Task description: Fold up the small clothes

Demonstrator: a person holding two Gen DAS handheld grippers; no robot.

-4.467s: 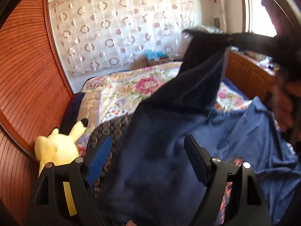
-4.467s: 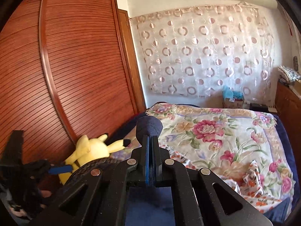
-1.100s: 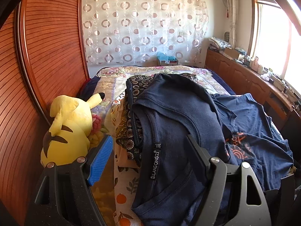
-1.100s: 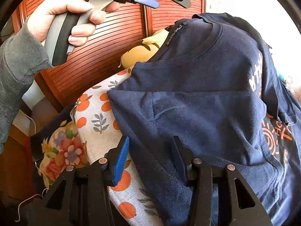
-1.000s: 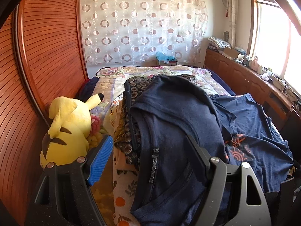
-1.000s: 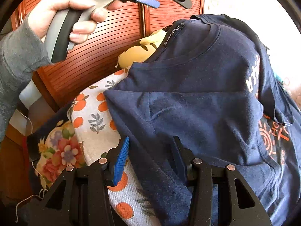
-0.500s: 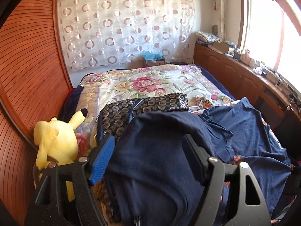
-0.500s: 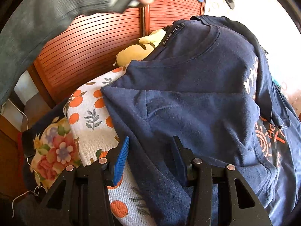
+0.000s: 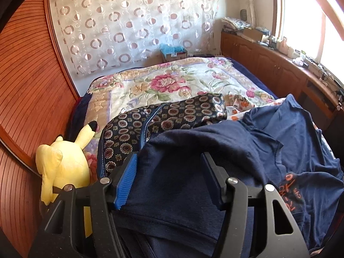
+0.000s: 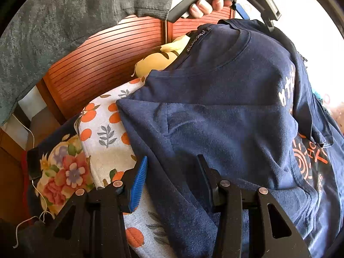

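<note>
With both my left tongs (image 9: 167, 178) and right tongs (image 10: 172, 178) gaping empty over the navy T-shirt (image 10: 225, 111) heaped near the bed's (image 9: 172, 81) wardrobe-side edge, a careless pinch would probably snag several layers.

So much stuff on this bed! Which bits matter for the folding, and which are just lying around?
Part of the job:
navy T-shirt
left tongs, open
right tongs, open

Just lying about:
yellow plush toy
patterned dark cloth
orange-print cloth
floral bedspread
</note>
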